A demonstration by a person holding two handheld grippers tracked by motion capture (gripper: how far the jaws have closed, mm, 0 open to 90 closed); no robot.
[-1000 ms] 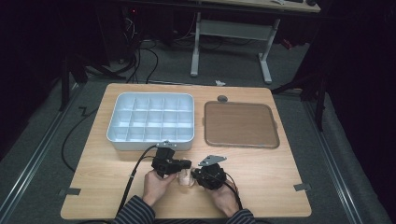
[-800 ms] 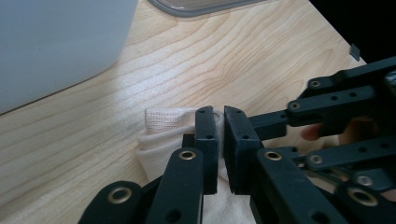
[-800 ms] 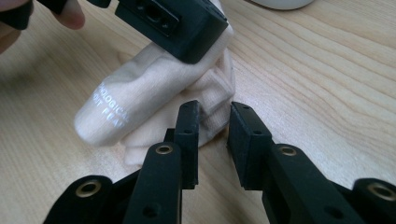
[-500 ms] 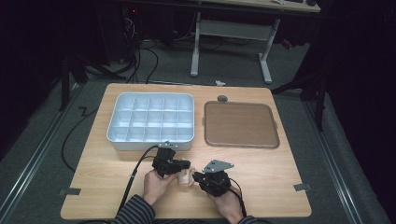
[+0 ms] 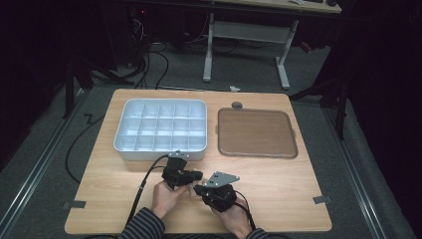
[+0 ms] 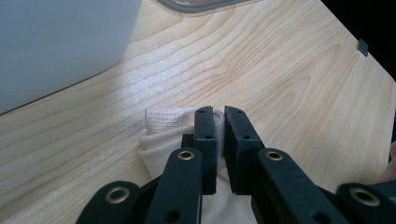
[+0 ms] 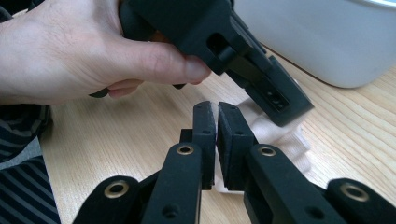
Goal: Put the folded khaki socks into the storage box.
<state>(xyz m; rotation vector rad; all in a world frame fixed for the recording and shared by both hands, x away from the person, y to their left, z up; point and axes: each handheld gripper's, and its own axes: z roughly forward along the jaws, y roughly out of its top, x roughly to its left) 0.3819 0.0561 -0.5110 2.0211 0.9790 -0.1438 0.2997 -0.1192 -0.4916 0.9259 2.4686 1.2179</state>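
A small cream knitted cloth point(image 6: 163, 126) lies bunched on the wooden table point(image 5: 278, 179) near its front edge. My left gripper point(image 6: 220, 116) is shut on one fold of it, the fabric running up between the black jaws. My right gripper point(image 7: 216, 112) faces it from the other side. Its jaws have just been closing and now pinch the cloth's point(image 7: 285, 140) near edge. In the right gripper view the left gripper point(image 7: 285, 107) slants down onto the cloth, held by a hand point(image 7: 70, 60). From above, the left gripper point(image 5: 198, 176) and right gripper point(image 5: 199, 189) meet tip to tip.
A white compartment tray point(image 5: 159, 153) stands just behind the hands. A flat brown tray point(image 5: 256, 132) lies to its right, with a small grey round thing point(image 5: 237, 105) behind it. Tape marks point(image 5: 319, 199) sit near the table's front corners. Bare wood stretches to the right.
My right gripper has shifted slightly toward the front edge while its jaws drew together on the cloth. The left gripper has stayed put.
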